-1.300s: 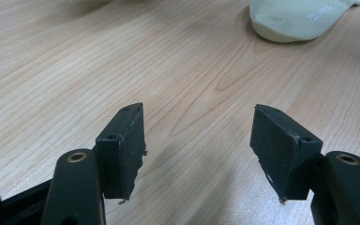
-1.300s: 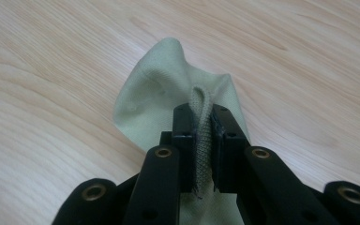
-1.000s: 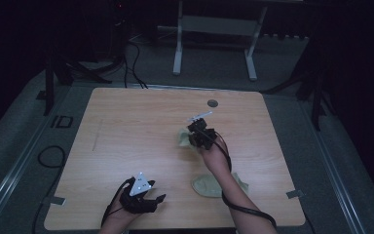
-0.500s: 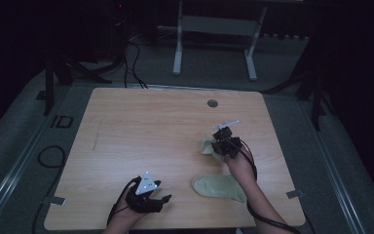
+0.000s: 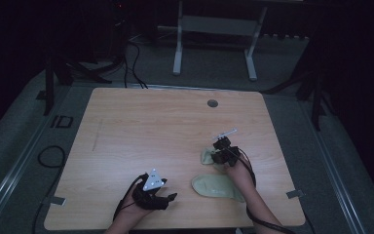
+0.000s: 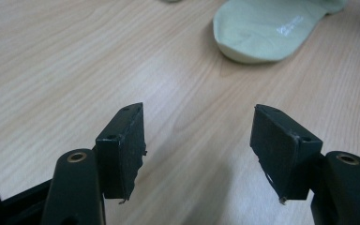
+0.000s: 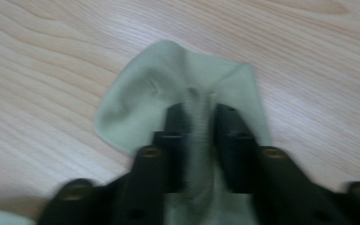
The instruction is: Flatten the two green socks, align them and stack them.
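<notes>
Right gripper (image 7: 199,140) jaws just opening, a fold of pale green sock (image 7: 183,79) between them on the counter (image 5: 141,126), left gripper (image 6: 199,150) spread empty, facing second sock (image 6: 267,28).

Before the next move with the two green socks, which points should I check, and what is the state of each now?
1. Right hand-held gripper has sock fabric between its jaws: ok; jaws have just been opening.
2. That pale green sock rests on the table: ok.
3. Pads press the fabric: cannot tell, picture blurred.
4. Left hand-held gripper open and holding nothing: ok.
5. Second sock lies flat, apart from the first: ok.
</notes>
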Demonstrator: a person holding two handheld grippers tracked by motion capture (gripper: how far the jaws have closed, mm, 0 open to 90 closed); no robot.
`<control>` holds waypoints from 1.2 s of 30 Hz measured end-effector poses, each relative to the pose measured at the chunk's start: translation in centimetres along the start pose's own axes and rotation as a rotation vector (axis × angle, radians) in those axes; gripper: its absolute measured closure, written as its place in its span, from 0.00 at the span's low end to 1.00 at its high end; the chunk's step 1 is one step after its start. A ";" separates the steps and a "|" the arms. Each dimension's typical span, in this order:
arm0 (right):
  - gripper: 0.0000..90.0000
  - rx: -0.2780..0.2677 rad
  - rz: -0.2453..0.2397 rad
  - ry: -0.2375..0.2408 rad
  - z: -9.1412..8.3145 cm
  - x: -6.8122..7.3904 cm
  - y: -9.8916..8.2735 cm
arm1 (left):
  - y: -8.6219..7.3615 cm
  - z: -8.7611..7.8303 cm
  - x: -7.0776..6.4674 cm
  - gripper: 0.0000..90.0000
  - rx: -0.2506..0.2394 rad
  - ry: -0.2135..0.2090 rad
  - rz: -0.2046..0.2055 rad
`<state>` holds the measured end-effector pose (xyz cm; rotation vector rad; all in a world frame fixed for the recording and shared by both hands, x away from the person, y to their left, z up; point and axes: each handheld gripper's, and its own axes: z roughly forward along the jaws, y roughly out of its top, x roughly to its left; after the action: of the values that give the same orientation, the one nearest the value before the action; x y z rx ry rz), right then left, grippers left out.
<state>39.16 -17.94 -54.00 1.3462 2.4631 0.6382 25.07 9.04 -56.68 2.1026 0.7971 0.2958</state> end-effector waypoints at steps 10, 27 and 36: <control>0.54 -0.043 0.006 0.051 -1.9 -0.3 0.3 | 4.3 0.9 0.9 0.41 -0.017 0.036 0.029; 0.68 -0.045 -0.039 0.043 -2.2 0.5 -1.3 | 10.7 9.9 0.9 0.99 0.004 0.060 0.126; 0.70 -0.045 -0.033 0.039 -1.1 0.4 -2.3 | 11.0 13.4 1.3 0.99 0.119 0.103 0.149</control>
<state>36.77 -18.97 -54.24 1.2860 2.4803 0.7136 37.11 -3.43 -56.36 2.2783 0.7341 0.4494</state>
